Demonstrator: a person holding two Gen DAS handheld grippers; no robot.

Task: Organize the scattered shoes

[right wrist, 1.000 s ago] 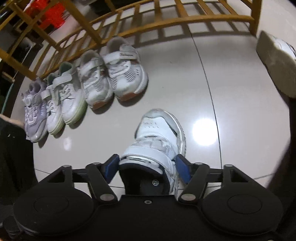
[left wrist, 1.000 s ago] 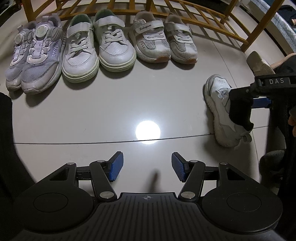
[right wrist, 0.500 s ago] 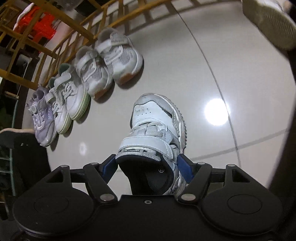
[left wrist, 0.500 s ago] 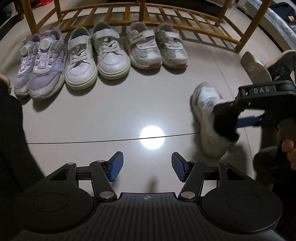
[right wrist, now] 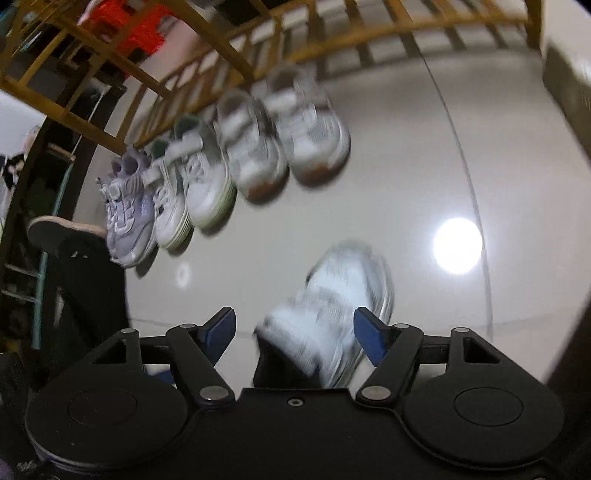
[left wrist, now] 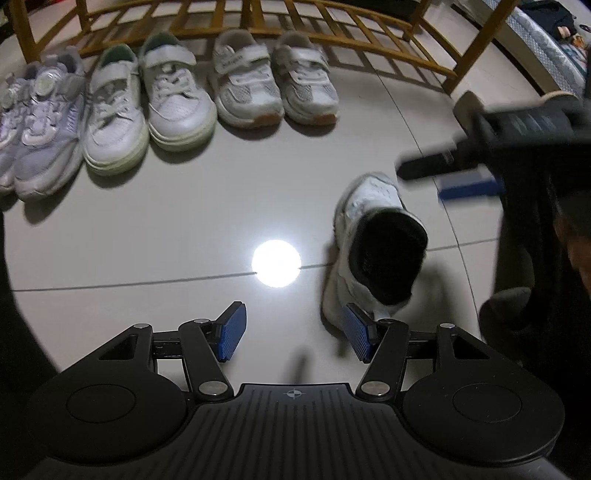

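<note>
A white strap shoe [left wrist: 369, 206] rests on the pale tiled floor, its dark heel opening tipped towards the left wrist camera. Its heel lies just beyond my left gripper's right pad. My left gripper [left wrist: 293, 334] is open over bare floor, with nothing between its pads. My right gripper [left wrist: 443, 177] is blurred and hovers above and to the right of the shoe. In the right wrist view the shoe [right wrist: 332, 295] lies below the right gripper [right wrist: 295, 332], and floor shows between it and the left pad. Another white shoe [left wrist: 467, 107] lies on its side at far right.
Three pairs stand in a row before a wooden rack [left wrist: 332, 33]: lilac [left wrist: 40, 122], white with green soles [left wrist: 147, 107], white mesh [left wrist: 273, 85]. A ceiling light glares on the floor [left wrist: 275, 264]. A person's hand [left wrist: 576, 251] and dark clothing fill the right edge.
The right gripper, shut on the shoe's collar earlier, has risen clear of it. The shoe has shifted left, close to my left gripper. Both jaws keep their width.
</note>
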